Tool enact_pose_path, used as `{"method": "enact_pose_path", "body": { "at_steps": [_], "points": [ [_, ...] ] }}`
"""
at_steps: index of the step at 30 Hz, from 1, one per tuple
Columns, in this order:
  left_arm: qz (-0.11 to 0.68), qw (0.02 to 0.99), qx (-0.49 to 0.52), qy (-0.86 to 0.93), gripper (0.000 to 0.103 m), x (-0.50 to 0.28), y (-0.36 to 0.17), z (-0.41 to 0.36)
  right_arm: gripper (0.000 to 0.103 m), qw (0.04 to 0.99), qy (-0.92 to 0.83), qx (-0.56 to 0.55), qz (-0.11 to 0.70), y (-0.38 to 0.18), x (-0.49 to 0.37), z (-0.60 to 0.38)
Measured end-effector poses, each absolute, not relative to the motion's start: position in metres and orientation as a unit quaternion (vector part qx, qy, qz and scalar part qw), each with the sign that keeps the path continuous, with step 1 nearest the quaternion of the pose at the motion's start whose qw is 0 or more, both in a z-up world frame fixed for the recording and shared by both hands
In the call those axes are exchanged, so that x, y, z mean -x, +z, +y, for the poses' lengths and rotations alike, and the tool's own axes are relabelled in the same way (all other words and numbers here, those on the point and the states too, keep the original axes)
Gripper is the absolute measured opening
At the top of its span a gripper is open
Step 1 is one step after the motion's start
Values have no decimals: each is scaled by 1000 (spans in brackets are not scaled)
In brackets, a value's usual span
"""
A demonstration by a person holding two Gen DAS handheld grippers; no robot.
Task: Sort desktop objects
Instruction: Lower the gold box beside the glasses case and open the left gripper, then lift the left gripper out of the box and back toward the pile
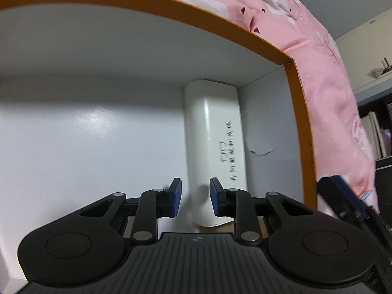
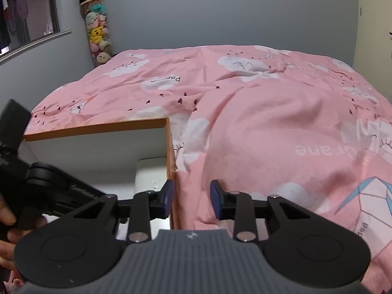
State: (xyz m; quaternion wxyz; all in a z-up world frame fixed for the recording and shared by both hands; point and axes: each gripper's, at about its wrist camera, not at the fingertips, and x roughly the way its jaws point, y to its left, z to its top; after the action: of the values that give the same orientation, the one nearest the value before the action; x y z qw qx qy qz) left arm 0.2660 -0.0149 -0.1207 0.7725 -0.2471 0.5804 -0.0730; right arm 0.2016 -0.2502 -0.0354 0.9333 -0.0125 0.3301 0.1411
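Inside the box, a white case lies along the right-hand wall, its far end tucked into the back corner. It is a rounded, oblong thing with a line of small dark printed characters and a little outline drawing down its upper face. Its near end sits directly ahead of the left gripper, showing through the gap between the two blue-padded fingers. Those fingers stand apart, wider than the case's end, and neither pad touches it; the left gripper has hold of nothing.

The box is open-topped, with white inner walls, a glossy white floor and an orange rim. The case is the only thing visible in it; the floor to the left of the case is bare white. A small dark tear or crack marks the inner right wall just beside the case.

Seen from the right wrist, the same case shows as a pale block in the box's right corner. The right gripper hovers at that corner, with its left finger over the orange wall and its other finger over the pink bedding. Its jaws are also parted and empty.

The box rests on a bed covered in that pink, cloud-printed quilt. A hand grips the left tool at the lower left edge. Beyond the bed, stuffed toys are stacked in a column against the grey wall.
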Motion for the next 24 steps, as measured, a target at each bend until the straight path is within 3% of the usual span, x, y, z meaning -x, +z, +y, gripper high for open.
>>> {"method": "enact_pose_path", "body": {
  "at_steps": [15, 24],
  "points": [
    [591, 765, 244, -80, 29, -273, -125, -21, 36, 922, 148, 20, 357, -42, -205, -243],
    [514, 844, 142, -50, 29, -218, -73, -20, 46, 924, 173, 37, 338, -37, -188, -235]
  ]
}}
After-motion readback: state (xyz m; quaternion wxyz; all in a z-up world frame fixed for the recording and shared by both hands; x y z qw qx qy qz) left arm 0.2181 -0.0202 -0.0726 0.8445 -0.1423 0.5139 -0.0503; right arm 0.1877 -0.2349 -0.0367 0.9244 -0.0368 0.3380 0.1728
